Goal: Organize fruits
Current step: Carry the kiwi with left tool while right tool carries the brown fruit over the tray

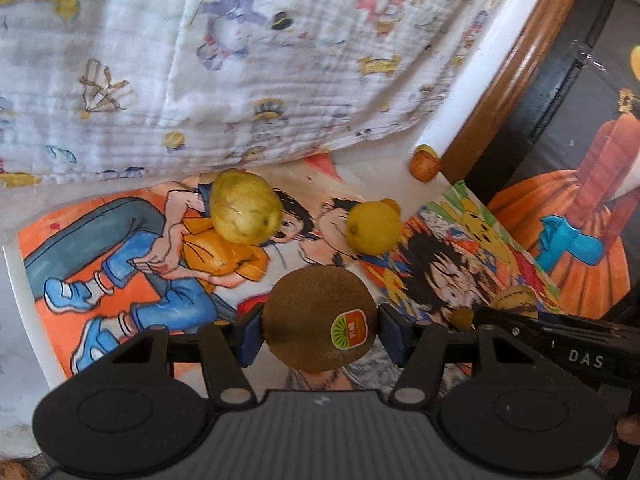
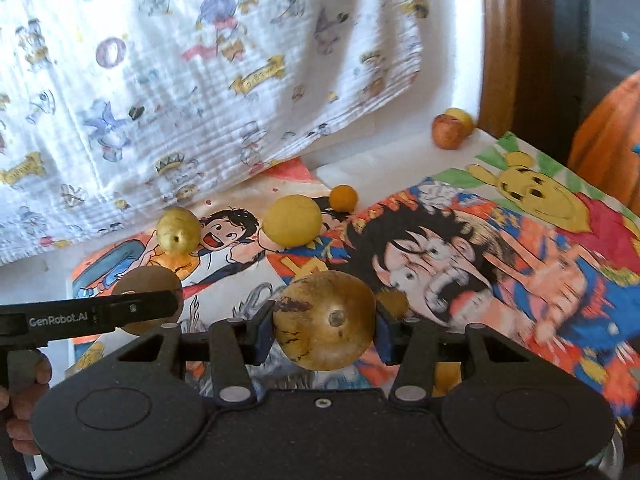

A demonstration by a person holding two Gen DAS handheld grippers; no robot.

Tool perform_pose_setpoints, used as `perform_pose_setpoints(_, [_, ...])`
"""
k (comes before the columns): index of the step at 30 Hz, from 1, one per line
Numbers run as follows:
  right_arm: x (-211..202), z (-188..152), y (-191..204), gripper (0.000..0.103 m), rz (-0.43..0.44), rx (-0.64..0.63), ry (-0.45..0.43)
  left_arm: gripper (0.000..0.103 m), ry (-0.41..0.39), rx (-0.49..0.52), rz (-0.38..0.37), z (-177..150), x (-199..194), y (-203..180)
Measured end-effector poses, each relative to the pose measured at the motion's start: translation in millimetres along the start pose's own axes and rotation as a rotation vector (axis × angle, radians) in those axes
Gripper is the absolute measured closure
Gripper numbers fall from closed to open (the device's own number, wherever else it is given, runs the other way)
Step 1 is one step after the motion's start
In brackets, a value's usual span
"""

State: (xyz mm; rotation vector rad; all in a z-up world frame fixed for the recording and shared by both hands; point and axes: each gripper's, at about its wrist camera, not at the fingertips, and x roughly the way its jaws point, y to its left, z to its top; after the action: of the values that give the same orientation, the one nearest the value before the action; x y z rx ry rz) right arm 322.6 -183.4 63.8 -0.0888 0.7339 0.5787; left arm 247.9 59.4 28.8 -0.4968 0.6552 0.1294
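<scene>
My left gripper (image 1: 319, 333) is shut on a brown kiwi (image 1: 312, 300) with a green and orange sticker, lifted above the drawings. In the right wrist view the same kiwi (image 2: 146, 284) shows at the left behind the left gripper's finger. My right gripper (image 2: 324, 334) is shut on a round golden fruit (image 2: 326, 316) with dark blotches. On the surface beyond lie a yellow-green pear (image 1: 244, 208), a lemon (image 1: 372, 226), a small orange fruit (image 2: 343, 198) and a small reddish fruit (image 2: 448, 132) in the far corner.
A white cartoon-print cloth (image 1: 200, 60) hangs over the back. Colourful cartoon drawings (image 2: 500, 248) cover the white surface. A wooden frame (image 1: 508, 68) and a dark edge stand at the right. A person's fingers (image 2: 24, 380) grip the left handle.
</scene>
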Motion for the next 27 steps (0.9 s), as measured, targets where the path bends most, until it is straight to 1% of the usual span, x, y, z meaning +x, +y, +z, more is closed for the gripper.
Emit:
perform_pose_setpoints(8, [-57, -38, -15, 0.052, -0.056, 0.059, -0.051, 0.04, 0.02, 0.05, -0.078, -20, -19, -35])
perform_pose_setpoints(13, [-80, -68, -36, 0.052, -0.09, 0.124, -0.047, 0.04, 0.048, 0.107, -0.125, -36, -25, -58])
perform_pose_setpoints(21, [-95, -105, -59, 0.052, -0.135, 0.213, -0.022, 0.04, 0.133, 0.197, -0.204, -70, -23, -90])
perform_pose_setpoints(27, [-92, -117, -73, 0.052, -0.189, 0.233, -0.014, 0.04, 0.179, 0.261, -0.233, -89, -19, -104])
